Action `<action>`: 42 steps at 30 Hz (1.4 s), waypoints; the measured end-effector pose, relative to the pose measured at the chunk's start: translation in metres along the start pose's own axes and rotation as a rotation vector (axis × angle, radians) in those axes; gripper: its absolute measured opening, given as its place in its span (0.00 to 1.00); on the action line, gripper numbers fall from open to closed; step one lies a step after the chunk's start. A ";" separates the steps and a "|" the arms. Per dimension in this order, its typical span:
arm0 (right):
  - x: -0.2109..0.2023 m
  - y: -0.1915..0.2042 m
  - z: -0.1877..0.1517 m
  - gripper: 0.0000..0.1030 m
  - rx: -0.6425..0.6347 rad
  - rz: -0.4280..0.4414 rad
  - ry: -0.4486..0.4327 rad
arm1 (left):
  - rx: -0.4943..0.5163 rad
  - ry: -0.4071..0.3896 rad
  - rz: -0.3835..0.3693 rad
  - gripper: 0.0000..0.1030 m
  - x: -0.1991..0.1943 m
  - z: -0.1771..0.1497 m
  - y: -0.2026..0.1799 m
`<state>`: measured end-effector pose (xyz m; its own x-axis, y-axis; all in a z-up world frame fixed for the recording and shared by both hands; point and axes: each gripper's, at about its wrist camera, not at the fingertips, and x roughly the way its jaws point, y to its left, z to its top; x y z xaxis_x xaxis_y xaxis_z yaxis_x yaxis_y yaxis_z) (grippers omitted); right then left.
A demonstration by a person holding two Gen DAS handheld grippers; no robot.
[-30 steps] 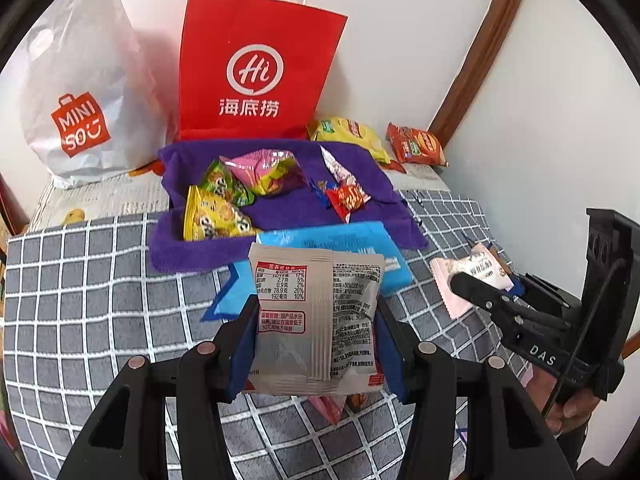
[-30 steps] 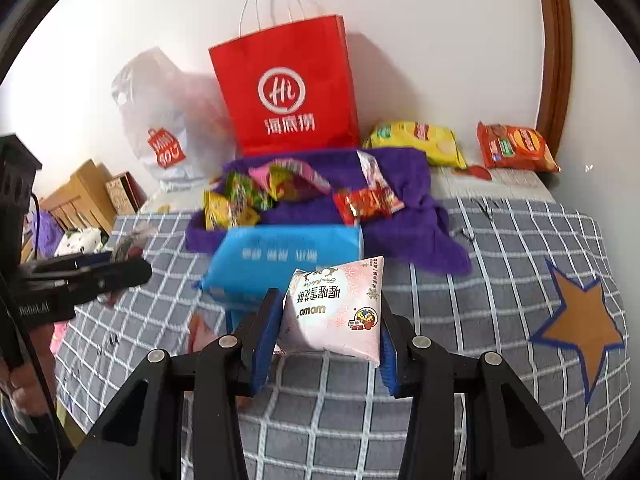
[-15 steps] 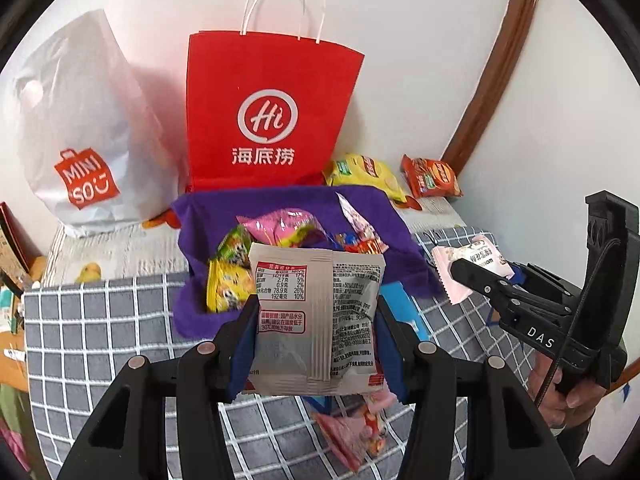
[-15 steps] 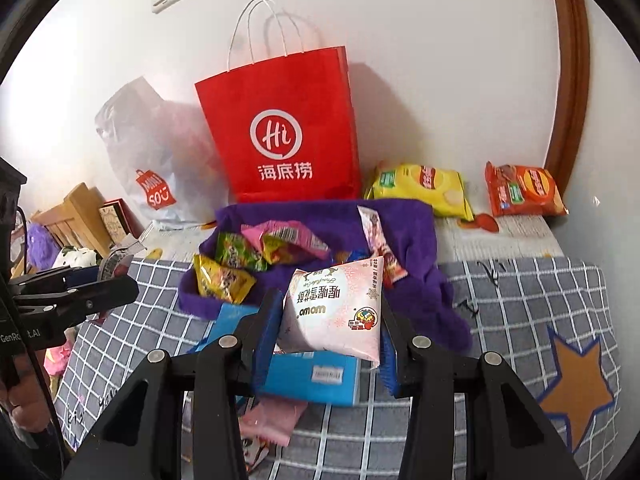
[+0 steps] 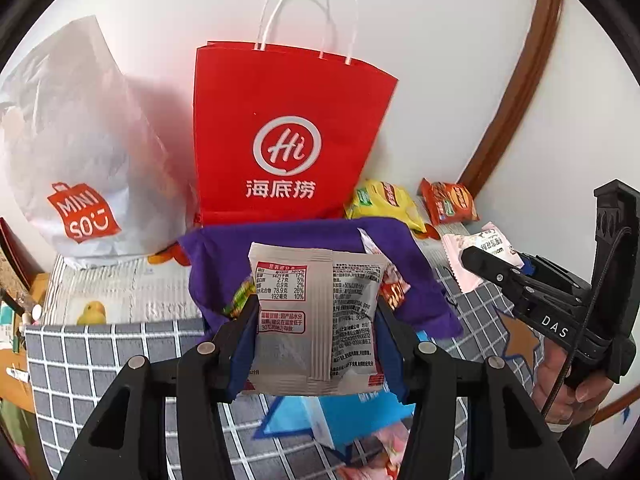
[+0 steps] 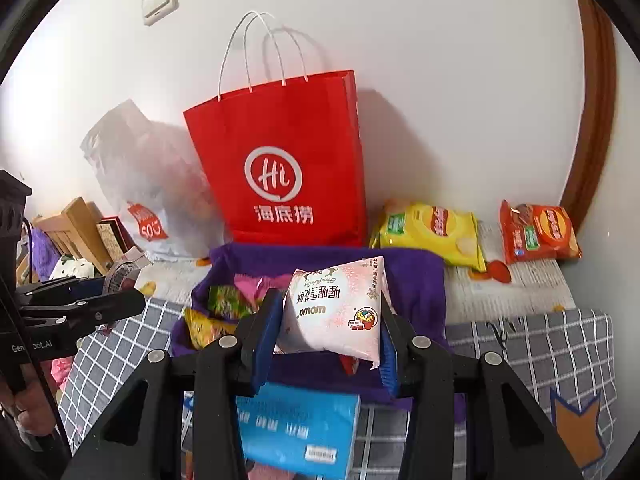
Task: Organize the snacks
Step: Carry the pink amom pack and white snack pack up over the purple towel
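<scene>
My left gripper (image 5: pixel 316 330) pinched the grey snack packet (image 5: pixel 316 320) upright and my right gripper (image 6: pixel 326 334) squeezed the pink snack packet (image 6: pixel 334 312), both raised with the red paper bag (image 5: pixel 286 136) standing at twelve o'clock beyond them.

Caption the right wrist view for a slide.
Right gripper holds a pink-white snack packet above the purple cloth, facing the red paper bag.

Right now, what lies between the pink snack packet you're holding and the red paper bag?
Right wrist view: purple cloth with loose snack packets lies between pink packet and red bag.
</scene>
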<state>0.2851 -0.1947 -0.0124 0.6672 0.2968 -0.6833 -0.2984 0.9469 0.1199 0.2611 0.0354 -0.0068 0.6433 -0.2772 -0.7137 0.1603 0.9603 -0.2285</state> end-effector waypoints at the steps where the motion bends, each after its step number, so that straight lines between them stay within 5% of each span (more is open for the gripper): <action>1: 0.003 0.000 0.003 0.42 -0.002 -0.003 -0.002 | -0.002 -0.001 0.000 0.50 0.002 0.004 0.002; 14: 0.042 -0.003 0.039 0.42 -0.004 0.010 -0.015 | -0.023 -0.021 -0.005 0.50 0.032 0.044 0.019; 30: 0.092 -0.020 0.031 0.42 0.013 0.020 0.060 | -0.099 0.045 -0.013 0.50 0.076 0.038 0.061; 42: 0.138 -0.027 0.008 0.42 -0.061 0.030 0.246 | -0.076 0.110 -0.013 0.50 0.105 0.030 0.050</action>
<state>0.3909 -0.1778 -0.1042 0.4736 0.2788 -0.8354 -0.3612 0.9266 0.1045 0.3586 0.0549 -0.0733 0.5552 -0.2953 -0.7776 0.1077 0.9525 -0.2848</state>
